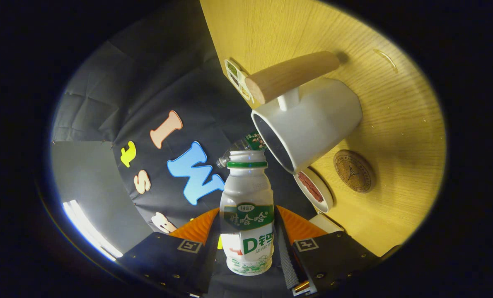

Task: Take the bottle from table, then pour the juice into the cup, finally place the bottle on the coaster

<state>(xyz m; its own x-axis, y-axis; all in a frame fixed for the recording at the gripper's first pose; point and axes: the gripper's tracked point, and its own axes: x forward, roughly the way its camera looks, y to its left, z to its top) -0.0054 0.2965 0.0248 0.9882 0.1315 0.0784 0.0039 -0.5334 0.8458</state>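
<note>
My gripper [246, 231] is shut on a small white bottle [246, 198] with a green label and green neck ring, both orange fingers [298, 225] pressing its sides. The view is rolled sideways, so the wooden table [395, 103] stands on edge beside me. The bottle's open mouth sits next to the rim of a white cup [312, 124] with a wooden handle [290, 76]. A round cork coaster [353, 171] lies on the table just past the cup's base. No juice stream is visible.
A small white dish [315, 189] with something red in it lies by the cup, near the table edge. Another small bottle [242, 145] with a green label shows behind the held bottle's mouth. A white rectangular piece [238, 78] sits by the handle.
</note>
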